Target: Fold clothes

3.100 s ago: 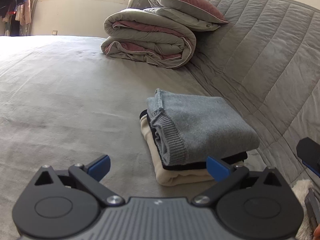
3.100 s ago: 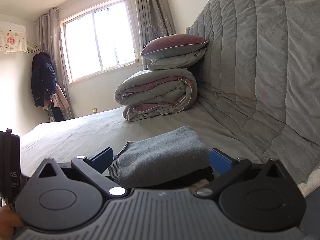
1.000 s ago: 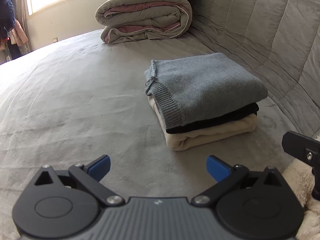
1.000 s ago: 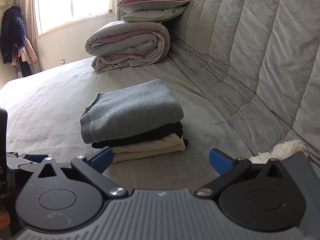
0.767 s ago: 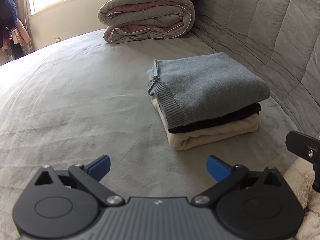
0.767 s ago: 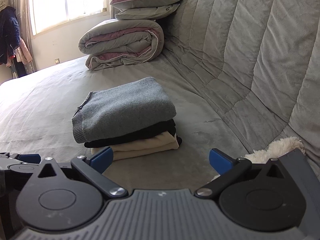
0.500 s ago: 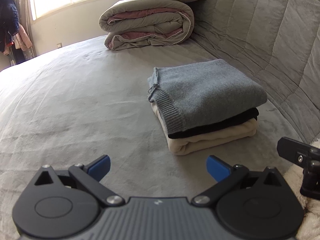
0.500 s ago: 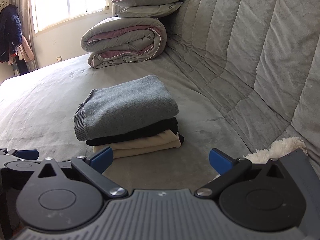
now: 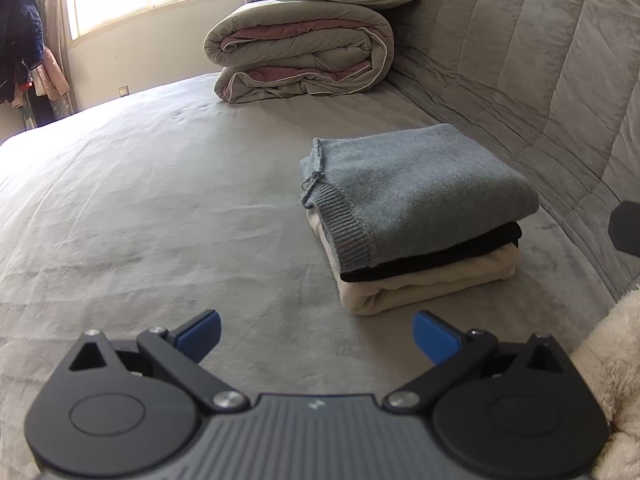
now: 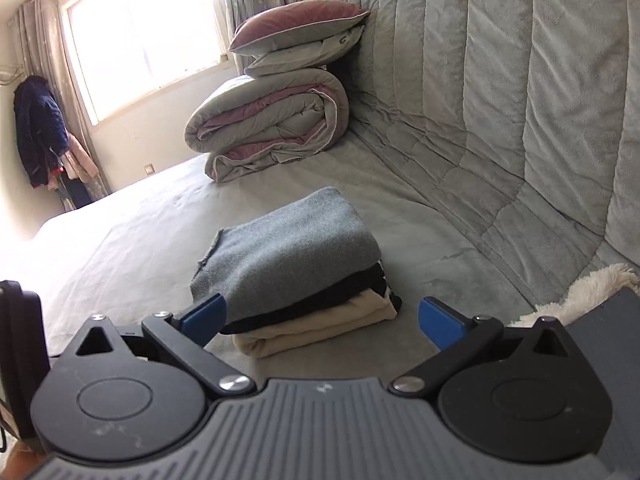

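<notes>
With both claws wide open and empty, the fluffy cream garment [image 9: 612,380] lies at 4 o'clock of the left claw [image 9: 316,334], nearer the right claw [image 10: 322,318], at its 2 o'clock.

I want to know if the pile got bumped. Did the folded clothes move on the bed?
No. The pile of folded clothes sits in the same place before the rolled quilt, grey sweater on top; only the cameras shifted.

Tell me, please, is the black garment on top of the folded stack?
No, the grey sweater lies on top, with the black garment under it and the cream one at the bottom.
</notes>
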`<state>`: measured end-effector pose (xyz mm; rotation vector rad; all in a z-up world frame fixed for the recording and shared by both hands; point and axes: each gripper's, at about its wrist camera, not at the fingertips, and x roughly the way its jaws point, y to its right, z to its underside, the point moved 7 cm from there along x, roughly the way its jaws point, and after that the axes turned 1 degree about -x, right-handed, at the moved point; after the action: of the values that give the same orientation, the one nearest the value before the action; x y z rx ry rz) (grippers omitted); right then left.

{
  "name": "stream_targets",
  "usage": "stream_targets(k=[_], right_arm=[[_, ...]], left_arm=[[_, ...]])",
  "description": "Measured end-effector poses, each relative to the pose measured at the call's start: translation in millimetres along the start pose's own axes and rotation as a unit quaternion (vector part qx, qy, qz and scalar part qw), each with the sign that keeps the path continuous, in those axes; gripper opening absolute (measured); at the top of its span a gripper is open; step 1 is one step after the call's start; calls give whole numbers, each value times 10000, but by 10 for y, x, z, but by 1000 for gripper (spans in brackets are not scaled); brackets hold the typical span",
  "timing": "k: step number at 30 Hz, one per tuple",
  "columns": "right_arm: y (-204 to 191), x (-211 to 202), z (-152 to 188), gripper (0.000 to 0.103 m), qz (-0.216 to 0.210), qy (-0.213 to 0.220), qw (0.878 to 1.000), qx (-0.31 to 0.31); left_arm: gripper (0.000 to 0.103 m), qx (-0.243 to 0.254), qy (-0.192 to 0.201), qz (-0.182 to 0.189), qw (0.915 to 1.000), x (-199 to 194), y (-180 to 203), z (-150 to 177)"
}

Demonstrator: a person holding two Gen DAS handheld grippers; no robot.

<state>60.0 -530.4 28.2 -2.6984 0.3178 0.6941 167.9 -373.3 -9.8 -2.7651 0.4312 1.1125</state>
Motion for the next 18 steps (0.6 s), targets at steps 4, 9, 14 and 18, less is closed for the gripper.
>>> stream_targets(k=[4, 9, 14, 18], right_arm=[[87, 14, -47, 103, 736, 20, 9969, 280], [295, 314, 90, 103, 1718, -1117, 9784, 283], [323, 456, 257, 103, 2004, -1760, 9638, -1], [277, 483, 322, 103, 2245, -1964, 9536, -413]], left_arm=[[102, 19, 23, 24, 10000, -7, 37, 5], [102, -14, 125, 16, 9999, -42, 33, -11], [102, 21, 267, -35, 9996, -90, 47, -26], [102, 1, 342, -78, 9994, -111, 51, -31]])
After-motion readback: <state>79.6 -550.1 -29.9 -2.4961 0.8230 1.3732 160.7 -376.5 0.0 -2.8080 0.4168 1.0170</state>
